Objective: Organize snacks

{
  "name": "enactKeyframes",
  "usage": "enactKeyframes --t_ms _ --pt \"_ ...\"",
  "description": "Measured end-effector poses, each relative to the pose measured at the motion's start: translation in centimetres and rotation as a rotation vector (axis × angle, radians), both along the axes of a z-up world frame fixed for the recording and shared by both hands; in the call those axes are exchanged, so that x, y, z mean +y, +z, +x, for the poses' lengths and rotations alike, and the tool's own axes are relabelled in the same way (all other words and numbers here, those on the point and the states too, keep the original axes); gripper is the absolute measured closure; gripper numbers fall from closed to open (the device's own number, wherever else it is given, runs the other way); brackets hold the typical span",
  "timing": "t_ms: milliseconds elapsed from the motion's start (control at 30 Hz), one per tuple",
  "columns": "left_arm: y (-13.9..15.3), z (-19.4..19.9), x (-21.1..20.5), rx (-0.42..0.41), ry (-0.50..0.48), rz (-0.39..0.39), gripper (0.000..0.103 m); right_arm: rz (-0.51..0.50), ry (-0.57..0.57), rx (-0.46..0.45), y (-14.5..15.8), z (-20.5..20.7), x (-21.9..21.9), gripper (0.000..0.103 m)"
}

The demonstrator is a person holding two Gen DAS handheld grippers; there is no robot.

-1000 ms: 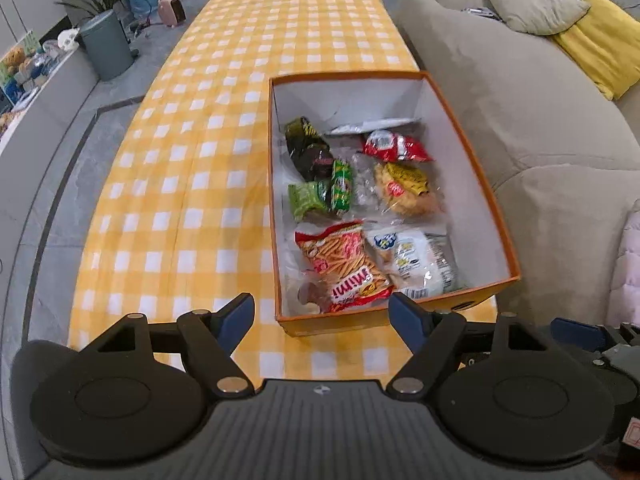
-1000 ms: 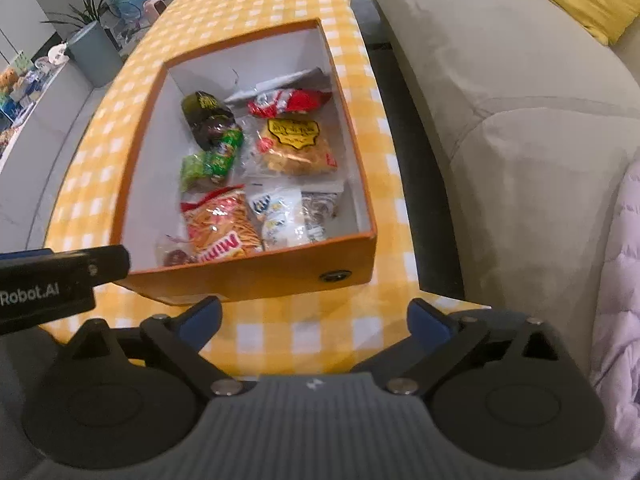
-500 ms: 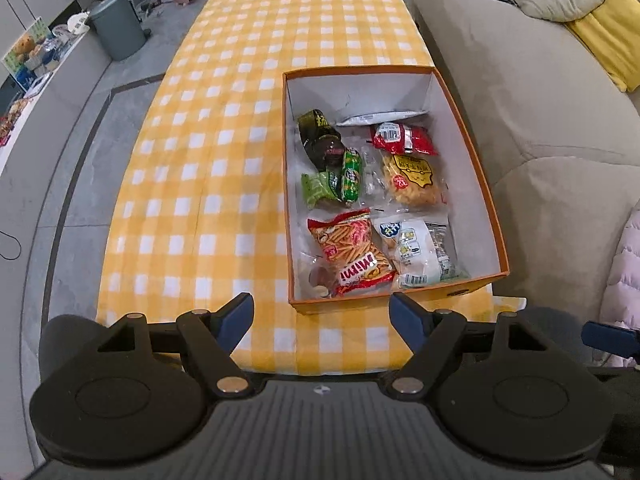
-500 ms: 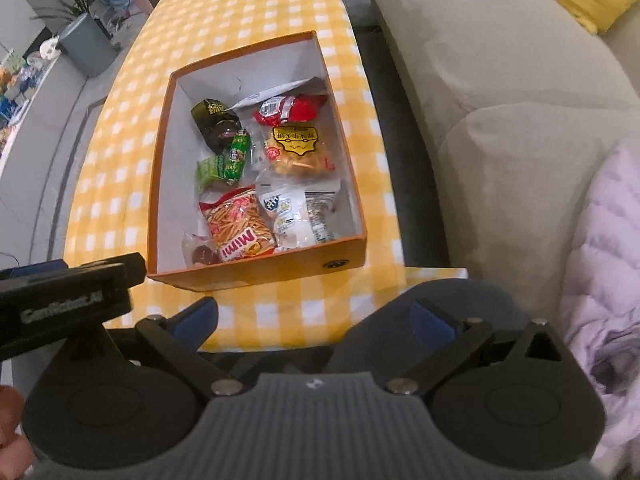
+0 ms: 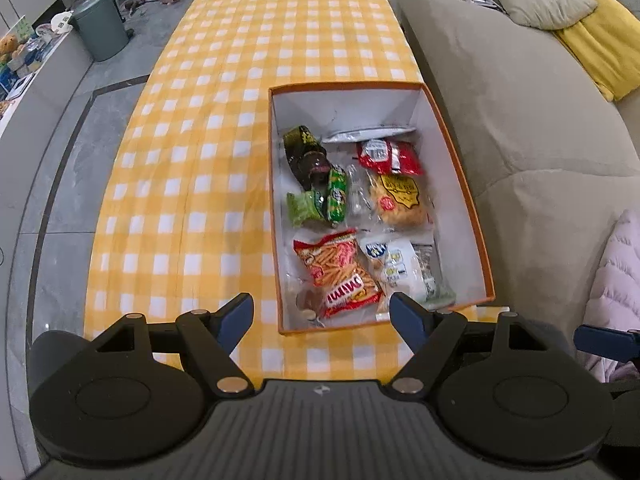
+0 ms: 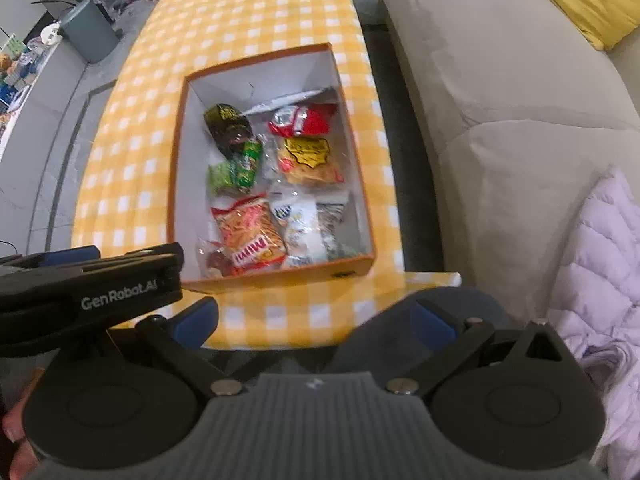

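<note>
Fingers (image 5: 240,314) of left gripper (image 5: 322,316) spread wide, nothing between; same for right gripper (image 6: 316,322), spread and empty, both hanging above near edge of bench (image 5: 208,168). Snacks (image 5: 340,268) all lying inside orange box (image 5: 460,168) on checked cloth, none seen loose outside. Judged done or nearly so; perhaps only tidying within box left.

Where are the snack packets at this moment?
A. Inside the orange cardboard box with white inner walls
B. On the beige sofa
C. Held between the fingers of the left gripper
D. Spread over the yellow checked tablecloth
A: the snack packets all lie inside the orange cardboard box with white inner walls, and the open left gripper holds nothing.
</note>
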State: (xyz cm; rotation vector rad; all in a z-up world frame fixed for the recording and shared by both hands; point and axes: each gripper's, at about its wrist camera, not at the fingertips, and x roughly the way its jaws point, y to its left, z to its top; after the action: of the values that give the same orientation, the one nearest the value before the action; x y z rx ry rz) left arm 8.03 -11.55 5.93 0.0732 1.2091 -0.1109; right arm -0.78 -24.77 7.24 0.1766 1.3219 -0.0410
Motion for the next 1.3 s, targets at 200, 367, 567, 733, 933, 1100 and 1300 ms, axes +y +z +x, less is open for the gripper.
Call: enactKeyframes --t_ms 200,367,567,733,933,1100,1300 --pt "-0.3 1.1 0.4 -0.003 0.019 0.014 0.012 -0.004 0.001 -0.009 -0.2 1.2 0.7 0.003" --pt "-0.8 1.6 1.0 -0.003 0.056 0.011 0.012 0.006 -0.003 -0.002 -0.8 1.9 1.0 0.003" --pt "-1.2 2.0 1.1 0.019 0.049 0.020 0.012 -0.004 -0.001 0.013 -1.4 2.4 1.5 0.003" --pt "-1.3 2.0 1.3 0.014 0.041 0.030 0.012 0.000 0.010 0.020 -1.6 2.5 1.7 0.003" --pt "-1.4 1.9 1.6 0.015 0.033 0.018 0.012 0.001 0.020 0.013 -1.5 2.3 2.1 0.003" --pt "-1.4 2.0 1.6 0.019 -0.005 0.020 0.012 -0.002 0.025 0.010 -1.5 2.3 2.4 0.003" --pt "-0.8 1.7 1.4 -0.013 -0.024 0.044 0.012 -0.004 0.024 -0.001 -1.3 2.2 2.6 0.003"
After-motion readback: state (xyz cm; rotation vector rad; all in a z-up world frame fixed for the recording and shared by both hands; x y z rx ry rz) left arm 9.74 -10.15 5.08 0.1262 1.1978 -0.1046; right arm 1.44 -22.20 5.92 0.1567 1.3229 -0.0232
